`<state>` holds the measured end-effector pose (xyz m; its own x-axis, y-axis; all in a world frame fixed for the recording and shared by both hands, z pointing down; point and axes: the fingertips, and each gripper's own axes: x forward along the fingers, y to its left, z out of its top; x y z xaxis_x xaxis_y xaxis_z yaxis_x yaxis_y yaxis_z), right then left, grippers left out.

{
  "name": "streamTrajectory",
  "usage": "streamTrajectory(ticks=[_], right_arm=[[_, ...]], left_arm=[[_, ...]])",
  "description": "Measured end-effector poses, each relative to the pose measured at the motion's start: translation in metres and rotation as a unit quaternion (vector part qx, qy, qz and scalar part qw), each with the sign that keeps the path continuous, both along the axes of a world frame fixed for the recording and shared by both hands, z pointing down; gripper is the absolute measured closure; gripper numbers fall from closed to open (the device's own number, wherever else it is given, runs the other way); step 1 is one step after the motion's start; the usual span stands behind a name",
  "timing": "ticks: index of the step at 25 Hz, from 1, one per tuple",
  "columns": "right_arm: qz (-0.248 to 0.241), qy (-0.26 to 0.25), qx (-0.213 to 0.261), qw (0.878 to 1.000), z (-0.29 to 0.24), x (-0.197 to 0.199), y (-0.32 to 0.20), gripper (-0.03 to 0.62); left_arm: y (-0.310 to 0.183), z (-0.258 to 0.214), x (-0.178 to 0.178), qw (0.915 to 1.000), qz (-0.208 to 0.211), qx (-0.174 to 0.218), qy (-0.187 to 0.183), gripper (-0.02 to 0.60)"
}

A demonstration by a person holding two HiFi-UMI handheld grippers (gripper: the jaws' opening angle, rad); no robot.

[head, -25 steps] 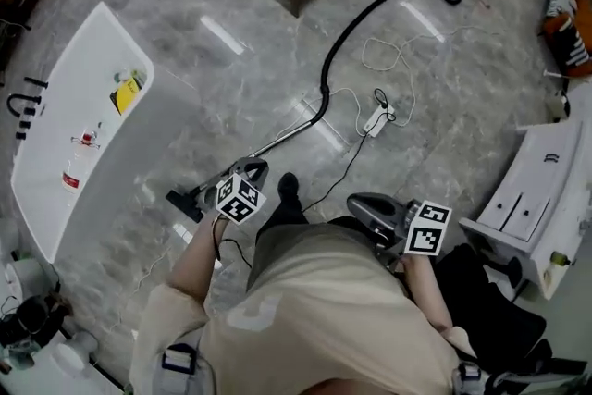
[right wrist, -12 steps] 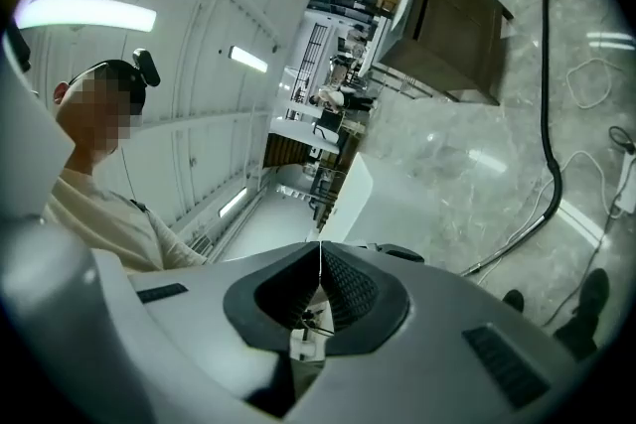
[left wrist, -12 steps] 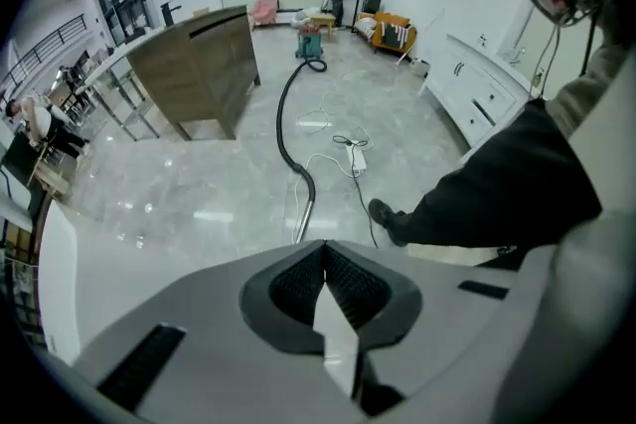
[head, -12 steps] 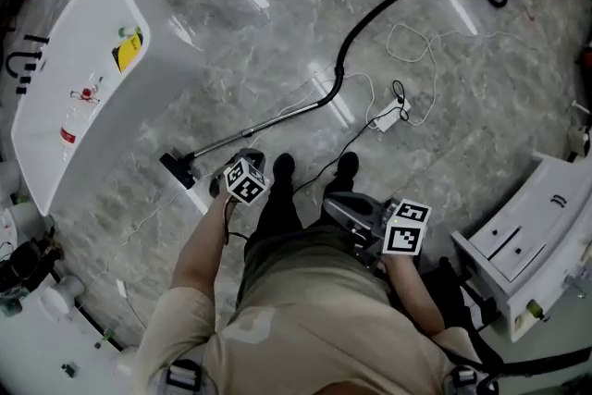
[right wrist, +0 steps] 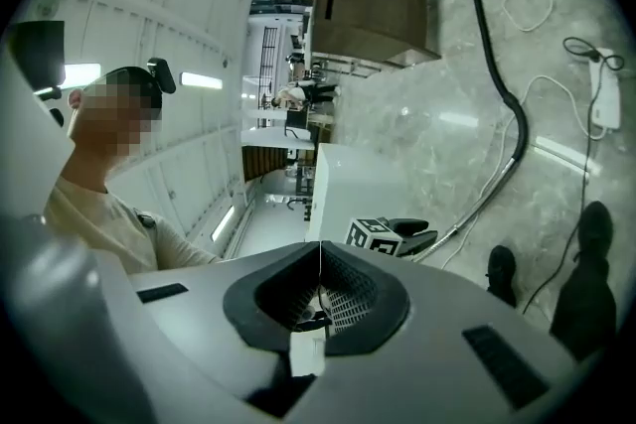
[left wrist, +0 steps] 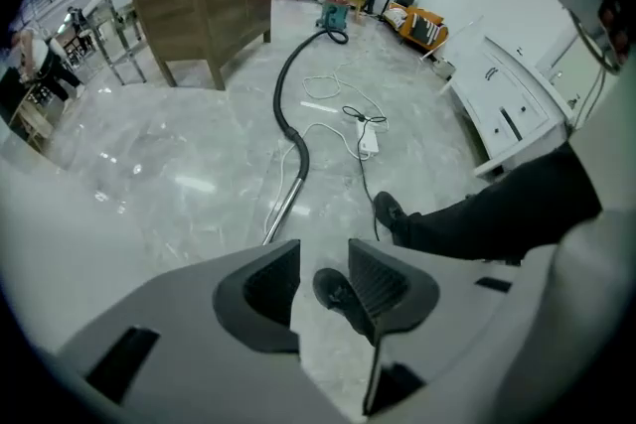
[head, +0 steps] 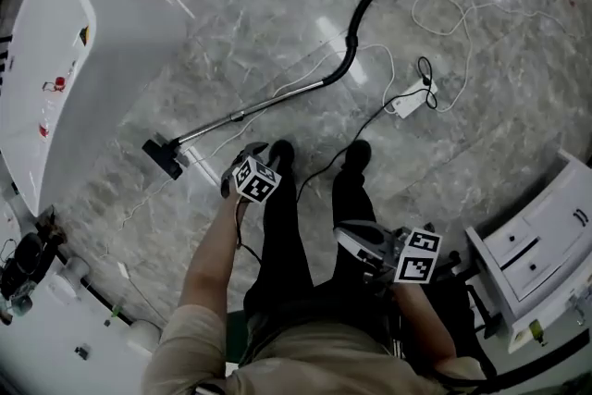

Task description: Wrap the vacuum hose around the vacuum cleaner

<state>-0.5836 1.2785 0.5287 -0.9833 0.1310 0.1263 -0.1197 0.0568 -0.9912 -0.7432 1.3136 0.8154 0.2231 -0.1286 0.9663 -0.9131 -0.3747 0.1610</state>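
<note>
You lowered your left gripper near the chrome metal wand; its jaws just parted, empty. Right gripper is closed, empty. The long black hose lies unwrapped.

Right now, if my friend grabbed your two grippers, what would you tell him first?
Left gripper: jaws apart, they have just been opening, nothing between them, close to the wand.
Right gripper: shut, empty.
Hose: lying stretched out, running from the wand to the vacuum cleaner far across the room.
Done: nothing wrapped yet.
Left: pick up the hose and wind it around the cleaner.
</note>
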Motion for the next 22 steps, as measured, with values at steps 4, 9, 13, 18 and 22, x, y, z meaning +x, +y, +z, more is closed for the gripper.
streamTrajectory(ticks=[4, 9, 13, 18, 22], right_arm=[[0.063, 0.033, -0.040, 0.997, 0.076, 0.020, -0.018, 0.589], [0.157, 0.079, -0.039, 0.984, 0.152, 0.052, -0.054, 0.589], [0.215, 0.134, -0.031, 0.967, 0.199, 0.085, -0.063, 0.589], [0.249, 0.200, -0.010, 0.947, 0.245, 0.130, -0.073, 0.591], [0.252, 0.217, -0.024, 0.943, 0.263, 0.137, -0.061, 0.591]], left_arm=[[-0.014, 0.084, 0.000, 0.9972, 0.072, -0.021, 0.007, 0.578], [-0.037, 0.173, 0.010, 0.9801, 0.179, -0.032, 0.079, 0.581], [-0.061, 0.236, -0.002, 0.9770, 0.212, -0.016, 0.020, 0.583], [-0.079, 0.300, -0.033, 0.9779, 0.192, 0.011, -0.083, 0.581], [-0.082, 0.331, -0.040, 0.9738, 0.193, 0.044, -0.112, 0.581]])
